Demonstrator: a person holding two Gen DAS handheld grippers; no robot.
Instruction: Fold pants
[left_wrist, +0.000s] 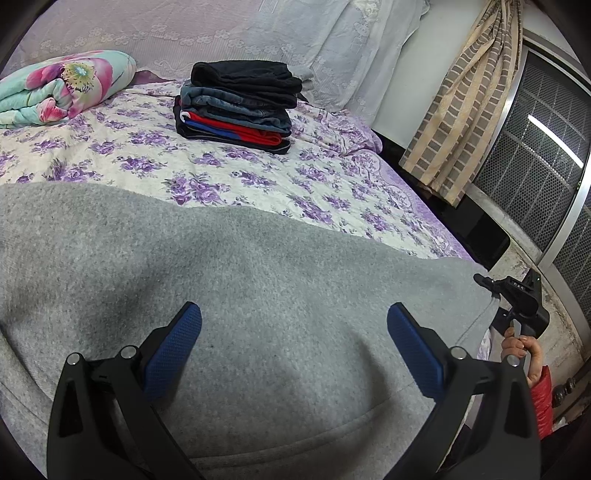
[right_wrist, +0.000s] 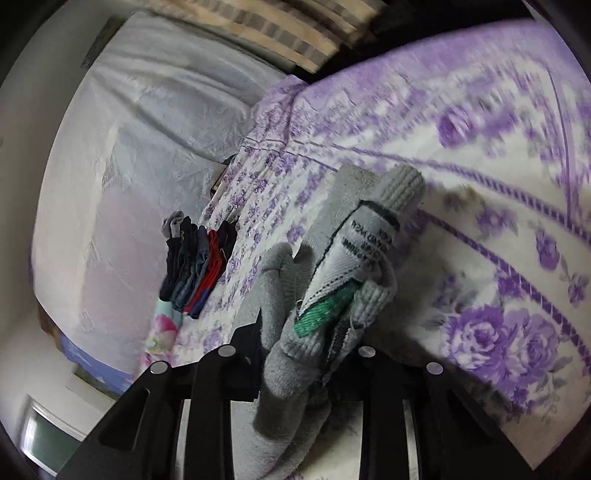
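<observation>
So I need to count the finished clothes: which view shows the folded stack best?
The left wrist view: the folded stack sits sharp and upright on the bed, each layer distinct. In the right wrist view the stack is small, sideways and slightly blurred.

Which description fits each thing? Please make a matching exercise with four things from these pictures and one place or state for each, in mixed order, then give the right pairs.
Things
1. grey pants
2. stack of folded clothes
3. left gripper
4. right gripper

Descriptions
A. jaws wide apart above grey fabric, holding nothing
B. spread over the near part of the flowered bedspread
C. closed around a bunched grey waistband with a white label
D. standing further back on the bed, near the pillows

Pairs: 1-B, 2-D, 3-A, 4-C
</observation>
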